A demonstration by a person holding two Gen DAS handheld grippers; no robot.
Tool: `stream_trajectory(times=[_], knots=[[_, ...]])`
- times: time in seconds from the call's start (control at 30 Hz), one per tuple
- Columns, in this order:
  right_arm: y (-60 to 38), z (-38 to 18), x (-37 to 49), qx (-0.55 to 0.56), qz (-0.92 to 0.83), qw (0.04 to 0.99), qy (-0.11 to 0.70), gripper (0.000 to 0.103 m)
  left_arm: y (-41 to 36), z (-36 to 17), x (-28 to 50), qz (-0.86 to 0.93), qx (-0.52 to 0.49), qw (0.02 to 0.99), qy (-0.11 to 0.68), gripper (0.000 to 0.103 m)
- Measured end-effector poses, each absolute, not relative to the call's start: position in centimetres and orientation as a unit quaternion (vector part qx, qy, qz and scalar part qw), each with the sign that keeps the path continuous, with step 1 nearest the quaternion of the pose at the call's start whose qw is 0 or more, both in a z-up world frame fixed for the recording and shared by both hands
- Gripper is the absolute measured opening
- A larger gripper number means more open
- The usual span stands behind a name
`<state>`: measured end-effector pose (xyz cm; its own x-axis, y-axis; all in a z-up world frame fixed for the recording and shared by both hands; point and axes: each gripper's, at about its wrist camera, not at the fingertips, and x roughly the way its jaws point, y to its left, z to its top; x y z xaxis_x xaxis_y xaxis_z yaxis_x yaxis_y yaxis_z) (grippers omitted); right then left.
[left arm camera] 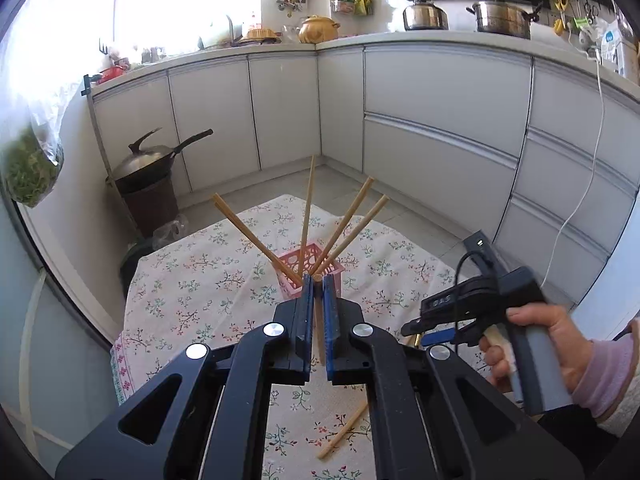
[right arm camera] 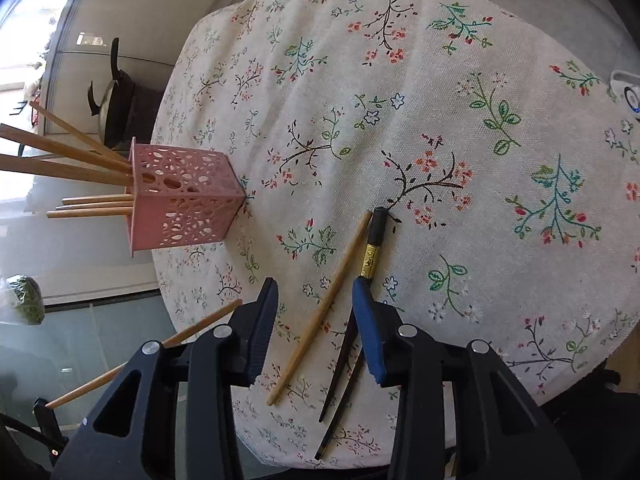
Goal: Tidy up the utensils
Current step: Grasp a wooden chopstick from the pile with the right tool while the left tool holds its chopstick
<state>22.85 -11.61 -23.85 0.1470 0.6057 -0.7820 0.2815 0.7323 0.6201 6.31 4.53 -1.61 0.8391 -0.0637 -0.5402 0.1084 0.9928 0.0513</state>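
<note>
Holding my left gripper (left arm camera: 318,280) level above the table, I have its blue pads (left arm camera: 307,312) pressed together on a single wooden chopstick (left arm camera: 319,320), which runs upright between them with its top end at the fingertips. Just past those tips stands the pink holder (left arm camera: 310,256), a perforated square cup with several wooden chopsticks (left arm camera: 348,220) fanning out of it in different directions.

My right hand (left arm camera: 552,344) grips the handle of the other tool off to the right, and from the left view that tool points down toward the tablecloth. My right gripper (right arm camera: 314,292) stands wide apart with nothing between its fingers. It hovers low over the floral tablecloth (right arm camera: 440,80), straddling a loose wooden chopstick (right arm camera: 320,308) that lies diagonally on the cloth. Beside that one lies a pair of dark chopsticks (right arm camera: 372,240) with a gold band, partly hidden under my blue right-hand finger.

In the right view the pink holder sits near the table's far edge, well apart from the loose sticks. Beyond the table a wok (left arm camera: 148,160) rests on a dark bin, and grey cabinets (left arm camera: 440,120) line the walls. A white cable (left arm camera: 592,152) hangs down the cabinet fronts.
</note>
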Motion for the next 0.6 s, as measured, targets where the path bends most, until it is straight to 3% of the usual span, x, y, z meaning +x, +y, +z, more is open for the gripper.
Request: stream_trajectory(times=[0.43,0.47,0.5,0.6], knots=[[-7.8,-24.8,25.0,0.255,0.060,0.704,0.660,0.031,6.1,-1.1,6.1,-0.042,0.010,0.962,0.268,0.004],[-7.7,-24.8,25.0,0.246,0.054,0.711,0.657,0.017,6.1,-1.1,6.1,-0.041,0.010,0.962,0.268,0.004],[-7.8,-24.9,25.0,0.246,0.054,0.715,0.652,0.011,6.1,-1.1,6.1,-0.040,0.010,0.962,0.269,0.004],[-8.2,-24.7,24.7,0.265,0.063,0.720,0.639,0.007,6.4,-1.2,6.3,-0.033,0.004,0.962,0.270,0.004]])
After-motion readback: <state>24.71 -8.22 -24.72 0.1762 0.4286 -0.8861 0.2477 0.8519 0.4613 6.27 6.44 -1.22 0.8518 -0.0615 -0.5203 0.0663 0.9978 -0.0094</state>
